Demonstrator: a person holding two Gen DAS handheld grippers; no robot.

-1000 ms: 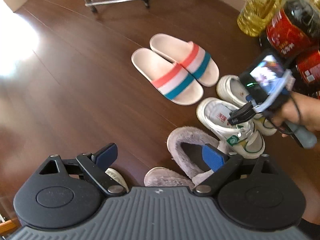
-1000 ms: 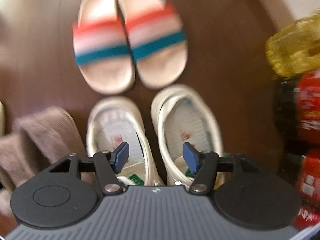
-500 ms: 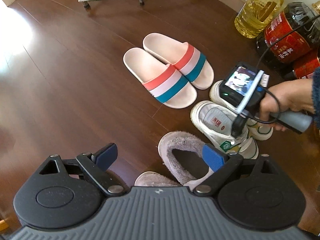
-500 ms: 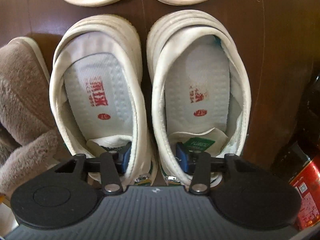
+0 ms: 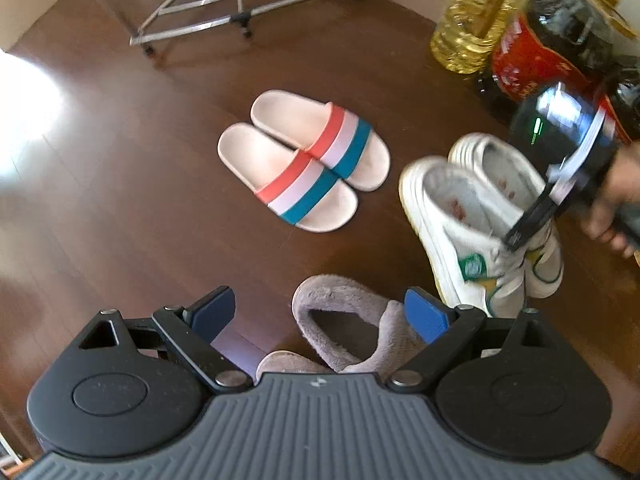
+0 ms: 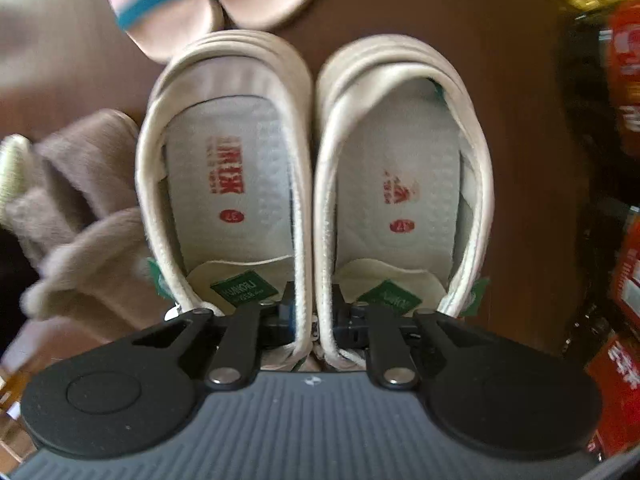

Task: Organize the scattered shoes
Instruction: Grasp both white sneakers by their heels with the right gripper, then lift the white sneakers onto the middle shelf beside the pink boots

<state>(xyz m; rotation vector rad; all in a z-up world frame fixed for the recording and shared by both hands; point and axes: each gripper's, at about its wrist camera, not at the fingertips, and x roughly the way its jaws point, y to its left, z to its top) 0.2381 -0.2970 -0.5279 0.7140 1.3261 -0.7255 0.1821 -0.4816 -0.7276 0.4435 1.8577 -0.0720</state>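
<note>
Two white sneakers [image 6: 224,184] with green tongue tags lie side by side, and my right gripper [image 6: 314,316] is shut on their two inner walls, pinching them together. In the left wrist view the white sneakers [image 5: 460,216] tilt heel-up off the floor under the right gripper [image 5: 520,236]. My left gripper [image 5: 320,314] is open above a grey fuzzy slipper [image 5: 352,320], fingers apart from it. A pair of pink slides [image 5: 304,164] with red, white and teal straps rests together on the wood floor. The grey fuzzy slipper [image 6: 80,216] lies left of the sneakers.
Oil bottles, a yellow one [image 5: 476,16] and a dark one with a red label [image 5: 560,48], stand at the right by the wall. A metal rack base [image 5: 240,4] sits at the back. A hand [image 5: 616,200] holds the right gripper. Bare wood floor lies to the left.
The right gripper closed from apart inside the two sneakers to pinching their inner walls, and the sneakers have risen and tilted. The left gripper pulled back and up a little, still open.
</note>
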